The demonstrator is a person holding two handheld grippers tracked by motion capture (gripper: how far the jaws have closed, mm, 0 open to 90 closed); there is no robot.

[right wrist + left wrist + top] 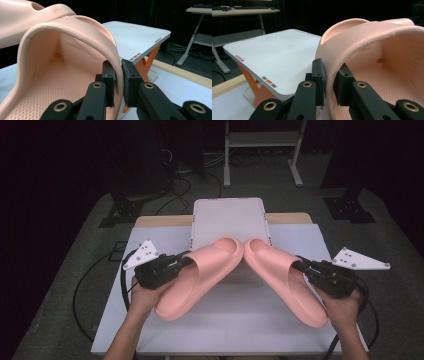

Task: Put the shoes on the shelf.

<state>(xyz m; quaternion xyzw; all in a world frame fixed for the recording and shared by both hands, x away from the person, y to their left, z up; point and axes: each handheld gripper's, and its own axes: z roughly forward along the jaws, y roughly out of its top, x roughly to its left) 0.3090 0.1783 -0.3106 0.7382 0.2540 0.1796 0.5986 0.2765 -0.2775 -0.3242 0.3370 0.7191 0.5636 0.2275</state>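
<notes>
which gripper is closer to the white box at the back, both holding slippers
Neither clearly. The left gripper grips its pink slipper just left of the white box; the right gripper grips the other slipper just right of it, about equally near.

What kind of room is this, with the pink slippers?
Probably a recording studio or lab: dark curtained surroundings, cables on the floor, a white-covered table, and a hand-held gripper gripping each pink slipper.

No legible text, brand or nos. anywhere; just tiny unreadable orange/grey marks on white stand [274,57] rim.
</notes>
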